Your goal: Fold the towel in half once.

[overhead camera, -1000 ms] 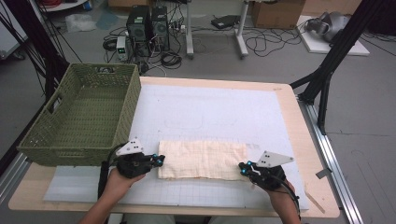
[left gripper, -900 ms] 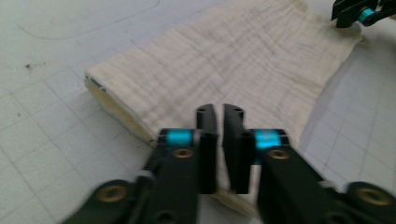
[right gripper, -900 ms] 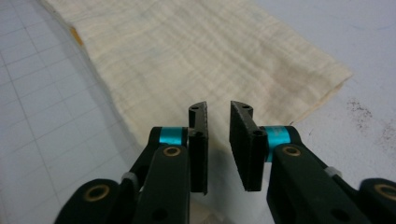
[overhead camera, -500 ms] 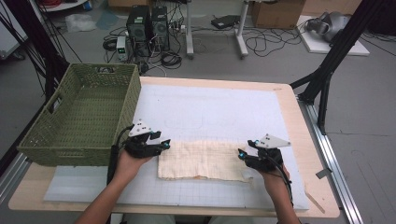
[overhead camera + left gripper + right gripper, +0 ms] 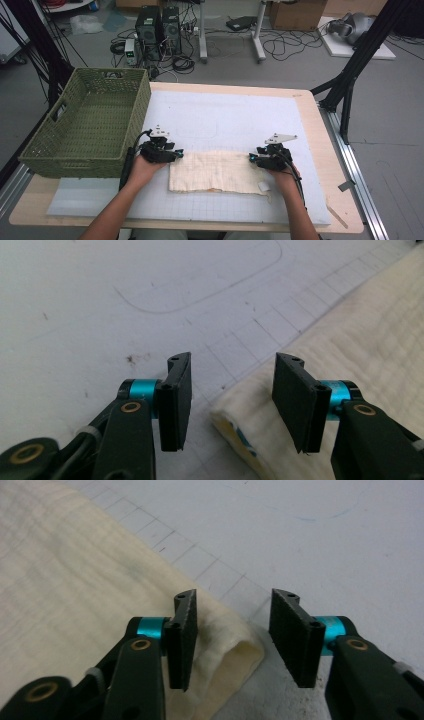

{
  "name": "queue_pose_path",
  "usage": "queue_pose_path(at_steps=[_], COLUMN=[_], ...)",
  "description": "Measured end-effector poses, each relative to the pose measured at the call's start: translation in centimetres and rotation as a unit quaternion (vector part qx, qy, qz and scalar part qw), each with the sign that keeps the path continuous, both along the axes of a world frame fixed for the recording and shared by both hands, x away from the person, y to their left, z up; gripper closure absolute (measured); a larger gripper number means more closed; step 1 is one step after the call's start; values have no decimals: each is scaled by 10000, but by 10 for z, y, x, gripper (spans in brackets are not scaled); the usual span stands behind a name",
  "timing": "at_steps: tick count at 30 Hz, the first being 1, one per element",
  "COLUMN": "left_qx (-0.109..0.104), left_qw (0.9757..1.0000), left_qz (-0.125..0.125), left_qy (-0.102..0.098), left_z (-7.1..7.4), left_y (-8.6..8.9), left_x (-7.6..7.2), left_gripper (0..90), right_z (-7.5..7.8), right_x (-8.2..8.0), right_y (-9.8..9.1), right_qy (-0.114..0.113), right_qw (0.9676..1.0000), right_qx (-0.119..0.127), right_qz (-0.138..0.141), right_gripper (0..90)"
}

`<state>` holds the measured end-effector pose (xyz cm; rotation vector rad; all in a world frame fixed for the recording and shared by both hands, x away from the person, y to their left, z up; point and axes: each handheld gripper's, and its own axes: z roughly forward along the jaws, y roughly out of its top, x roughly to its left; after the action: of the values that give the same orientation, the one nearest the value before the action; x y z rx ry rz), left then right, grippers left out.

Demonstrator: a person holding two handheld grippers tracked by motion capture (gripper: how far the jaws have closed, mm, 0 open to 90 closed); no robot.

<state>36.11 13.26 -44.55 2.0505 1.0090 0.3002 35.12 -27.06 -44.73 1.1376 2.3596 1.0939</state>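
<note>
Cloth: folded cream cotton cloth [image 5: 215, 172], lower centre of my white gridded mat [image 5: 225, 117].
Left gripper [image 5: 177, 154]: jaws just closing, half apart, nothing clamped, cloth corner between.
Right gripper [image 5: 252, 158]: the same, at the cloth's right end.

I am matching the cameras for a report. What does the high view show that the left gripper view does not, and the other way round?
High view alone: the green basket, the person's forearms, the right gripper, the floor clutter. Left gripper view alone: a blue-and-yellow edge inside the cloth's fold, and the gap between the open jaws. Both: the left gripper, the cream cloth and the white gridded mat.
</note>
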Motion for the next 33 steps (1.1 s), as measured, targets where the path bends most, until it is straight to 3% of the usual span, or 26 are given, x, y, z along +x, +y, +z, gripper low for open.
queue_pose_path(at_steps=[2,4,6,8,14,18,22,24,25,29,33], left_qx=[56,56,85,-10,-140,-29,85,120,123,-151,-338], left_qw=[9999,9996,9994,9989,9948,9946,9956,9958,9953,9938,9951], left_qz=[-27,-242,-189,-40,370,494,534,545,613,758,362], left_qy=[-156,-141,-264,-456,-941,-915,-768,-723,-737,-801,-855], left_z=[-1,0,3,6,13,10,3,2,3,12,16], left_y=[1,3,4,5,3,-3,-7,-7,-6,3,5], left_x=[-3,-4,-5,-5,1,10,14,14,14,10,-4], left_gripper=[593,855,868,868,868,867,863,828,757,562,560], right_z=[0,0,2,5,10,7,1,0,1,8,17], right_x=[-3,-7,-10,-14,-13,-6,0,1,0,-6,-19], right_y=[-2,-3,-1,0,2,6,12,13,13,5,-1], right_qy=[10,8,-100,-226,-658,-721,-682,-717,-728,-825,-985], right_qw=[9999,9996,9992,9987,9970,9951,9936,9923,9920,9912,9916], right_qx=[48,44,-159,-306,-405,-576,-734,-823,-802,-650,-401], right_qz=[136,266,361,352,-72,-352,-512,-582,-642,-812,-741], right_gripper=[722,839,857,858,861,861,854,775,728,595,554])
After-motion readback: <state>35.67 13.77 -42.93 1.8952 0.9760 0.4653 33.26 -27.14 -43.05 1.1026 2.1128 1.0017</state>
